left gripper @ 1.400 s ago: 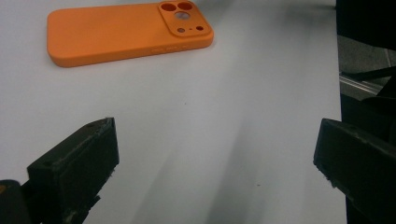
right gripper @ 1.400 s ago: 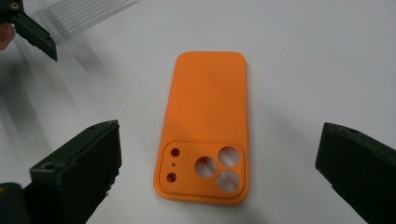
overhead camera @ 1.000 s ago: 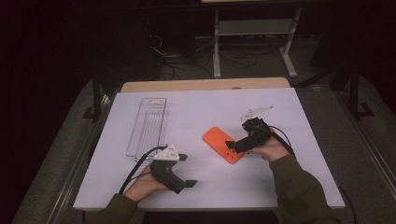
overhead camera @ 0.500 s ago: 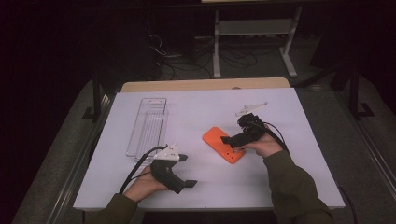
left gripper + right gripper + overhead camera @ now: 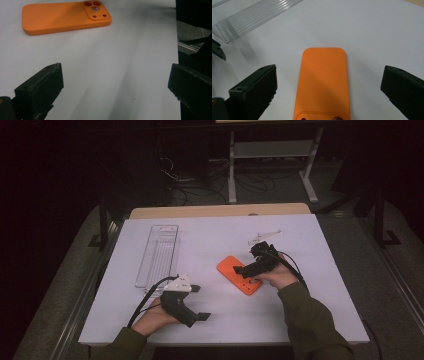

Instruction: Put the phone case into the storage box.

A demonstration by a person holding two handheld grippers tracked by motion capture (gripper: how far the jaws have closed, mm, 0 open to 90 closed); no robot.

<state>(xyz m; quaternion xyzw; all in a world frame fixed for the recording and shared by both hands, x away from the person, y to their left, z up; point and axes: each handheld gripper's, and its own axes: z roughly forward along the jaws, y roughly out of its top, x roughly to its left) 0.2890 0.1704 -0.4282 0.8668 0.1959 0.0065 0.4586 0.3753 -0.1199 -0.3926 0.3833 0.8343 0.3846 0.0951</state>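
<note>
Your right gripper point(image 5: 245, 269): jaws spread wide, nothing between the pads, held low over the near-right end of the case point(image 5: 239, 274). In the right gripper view the case point(image 5: 323, 82) lies between the jaws w/o touching either; camera cutouts at the near edge.

Your left gripper point(image 5: 198, 302): jaws apart, released, resting near the table's near-left edge, cable trailing back past your hand point(image 5: 156, 318). In the left gripper view the case point(image 5: 65, 17) sits well ahead of the jaws, back side up, cutouts at its right end.

Case: orange phone case, flat on the white table point(image 5: 215, 240), centre-right, angled.

Tray point(image 5: 158, 255): clear ribbed plastic, long, left of centre, apart from the case; its corner point(image 5: 249, 18) seen in the right gripper view.

White part point(image 5: 263, 237): small, far of your right hand point(image 5: 278, 275); type can't tell.
</note>
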